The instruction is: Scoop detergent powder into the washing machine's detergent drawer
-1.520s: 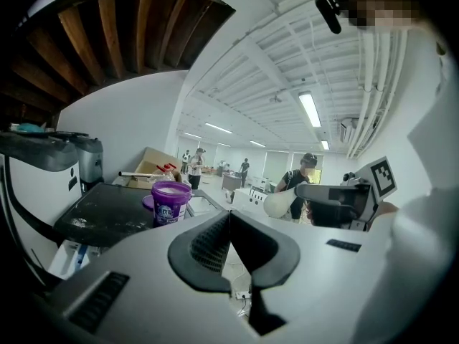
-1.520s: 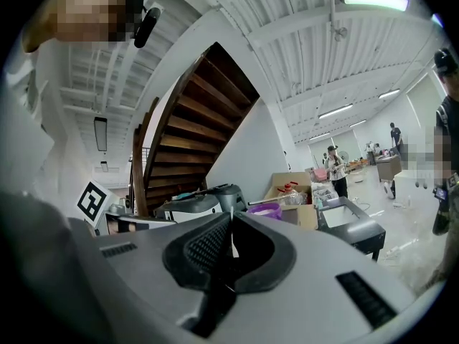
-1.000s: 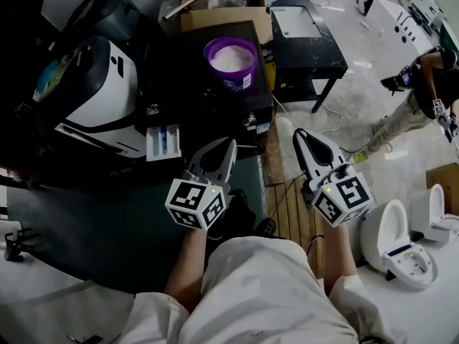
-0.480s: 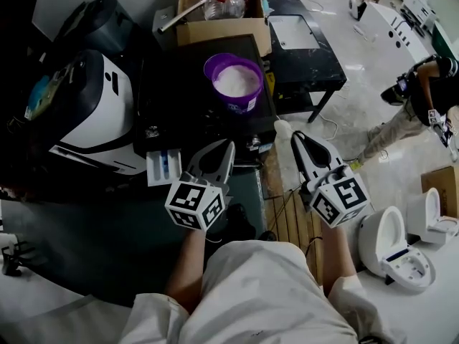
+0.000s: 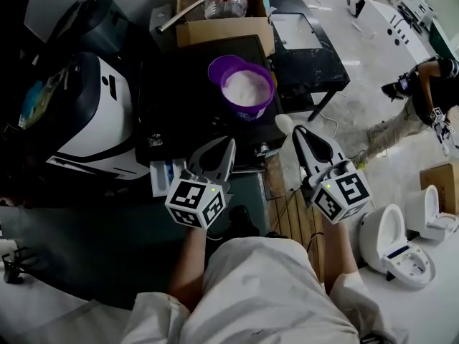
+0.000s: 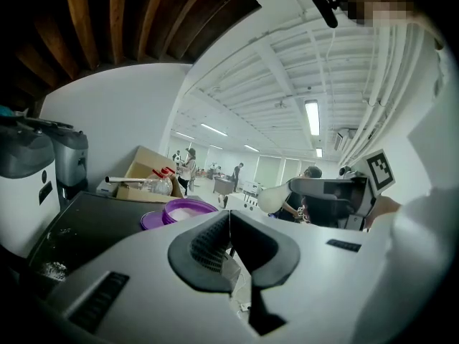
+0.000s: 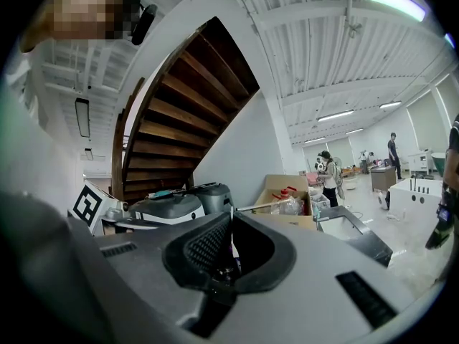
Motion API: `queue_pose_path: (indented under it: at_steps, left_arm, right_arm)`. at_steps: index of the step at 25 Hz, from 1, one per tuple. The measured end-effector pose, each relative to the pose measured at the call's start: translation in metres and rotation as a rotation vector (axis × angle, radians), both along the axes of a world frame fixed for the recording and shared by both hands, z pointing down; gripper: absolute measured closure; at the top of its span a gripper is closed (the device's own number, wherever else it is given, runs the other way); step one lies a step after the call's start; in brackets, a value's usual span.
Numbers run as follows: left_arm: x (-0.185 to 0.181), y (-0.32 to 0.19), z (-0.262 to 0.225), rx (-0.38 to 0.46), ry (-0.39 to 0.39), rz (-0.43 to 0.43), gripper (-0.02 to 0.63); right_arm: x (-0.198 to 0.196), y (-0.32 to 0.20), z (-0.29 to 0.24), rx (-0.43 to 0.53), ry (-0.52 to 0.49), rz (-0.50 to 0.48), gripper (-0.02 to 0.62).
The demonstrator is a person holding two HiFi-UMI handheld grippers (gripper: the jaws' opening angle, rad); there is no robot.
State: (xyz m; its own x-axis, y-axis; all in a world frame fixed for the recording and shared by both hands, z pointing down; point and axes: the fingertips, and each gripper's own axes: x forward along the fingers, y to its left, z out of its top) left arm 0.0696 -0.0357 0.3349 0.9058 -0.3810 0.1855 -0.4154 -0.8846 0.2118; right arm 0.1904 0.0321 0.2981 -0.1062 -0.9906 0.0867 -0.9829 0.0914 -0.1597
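A purple tub (image 5: pixel 247 88) of white detergent powder stands open on a black table (image 5: pixel 186 113), with its lid (image 5: pixel 221 66) behind it. The white washing machine (image 5: pixel 86 113) is at the left, its detergent drawer (image 5: pixel 165 175) pulled out. My left gripper (image 5: pixel 231 144) is shut and empty, just right of the drawer and short of the tub (image 6: pixel 188 208). My right gripper (image 5: pixel 295 132) is shut on a white scoop (image 5: pixel 282 123), off the table's right edge. The left gripper view shows that scoop (image 6: pixel 276 196) beyond the left gripper (image 6: pixel 229 217). The right gripper (image 7: pixel 231 217) shows shut.
A cardboard box (image 5: pixel 215 9) with bottles sits behind the tub. A second black table (image 5: pixel 305 45) stands at the right. White toilets (image 5: pixel 394 246) are on the floor at the lower right, and a person (image 5: pixel 423 92) stands beyond. Wooden slats (image 5: pixel 287 217) lie between my grippers.
The head view has shifted, so the tub now sits lower and further right in the frame. Both grippers keep nearly the same places, and the scoop's white end now shows.
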Motion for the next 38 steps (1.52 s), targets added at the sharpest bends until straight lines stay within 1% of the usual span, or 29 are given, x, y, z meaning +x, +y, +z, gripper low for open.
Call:
queue_pose_path:
  at_steps: [6,11,18,26,30,38]
  left_arm:
    - [-0.005,-0.017,0.007,-0.012,0.003,0.022,0.586]
    - [-0.007,-0.027,0.008,-0.022,0.004,0.026,0.586]
    - [0.000,-0.033,0.008,-0.020,0.007,0.025,0.586]
    - [0.010,-0.060,0.007,-0.018,-0.002,-0.025,0.586]
    - [0.018,-0.077,0.010,-0.028,-0.012,-0.055,0.586]
    - [0.032,-0.110,0.017,-0.037,-0.028,-0.126,0.586]
  right_arm:
    - [-0.006,-0.018,0.001,-0.008,0.011,0.028,0.581]
    - [-0.011,-0.023,0.001,-0.011,0.017,0.026,0.581]
    - [-0.003,-0.033,0.002,-0.014,0.014,0.020,0.581]
    - [0.011,-0.072,0.000,-0.005,0.008,-0.033,0.581]
    - [0.020,-0.095,0.005,-0.022,0.004,-0.064,0.581]
    - [0.034,-0.140,0.017,-0.039,0.011,-0.156,0.583]
